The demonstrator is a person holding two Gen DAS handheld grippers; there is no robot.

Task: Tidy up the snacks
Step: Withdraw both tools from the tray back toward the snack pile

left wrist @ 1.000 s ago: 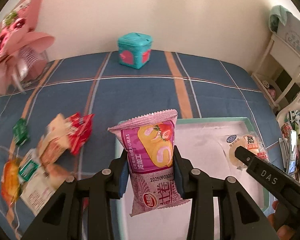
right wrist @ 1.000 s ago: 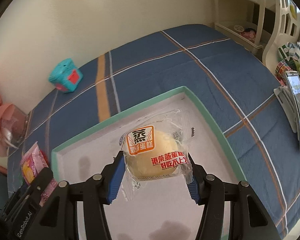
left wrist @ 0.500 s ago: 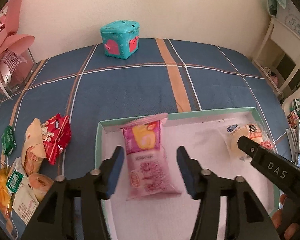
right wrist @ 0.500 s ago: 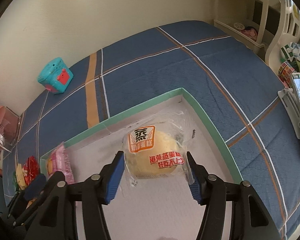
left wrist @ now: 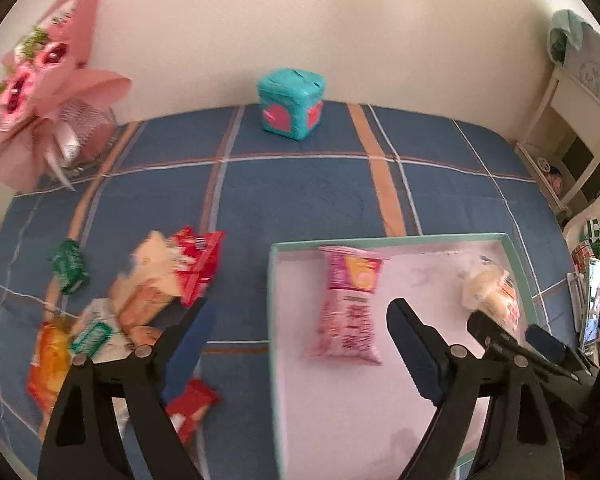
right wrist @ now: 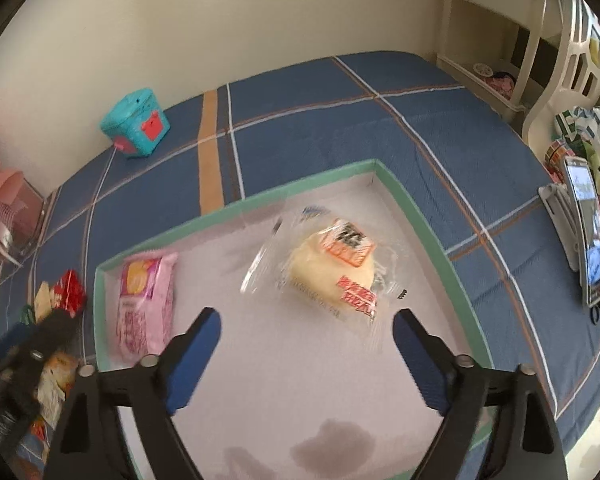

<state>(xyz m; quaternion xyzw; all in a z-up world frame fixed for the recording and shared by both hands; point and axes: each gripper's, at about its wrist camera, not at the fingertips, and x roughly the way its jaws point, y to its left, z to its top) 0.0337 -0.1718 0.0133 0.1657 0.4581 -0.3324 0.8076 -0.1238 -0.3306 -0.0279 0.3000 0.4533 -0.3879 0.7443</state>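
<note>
Between the widening jaws of the left hand-held gripper (left wrist: 296,344) nothing is pinched; the pink roll-cake packet (left wrist: 350,304) lies flat just ahead, inside the green-rimmed tray (left wrist: 380,240). Likewise the right hand-held gripper (right wrist: 306,338) is opening, empty, with the steamed-cake packet (right wrist: 332,264) resting free near the tray's far corner. With 2 snacks placed well apart, the release is best finished by lifting each gripper clear without snagging wrappers. On the plaid bed (left wrist: 300,192), left of the tray, the loose snack pile (left wrist: 140,296) awaits; the left gripper should probably take 1 packet at a time.
</note>
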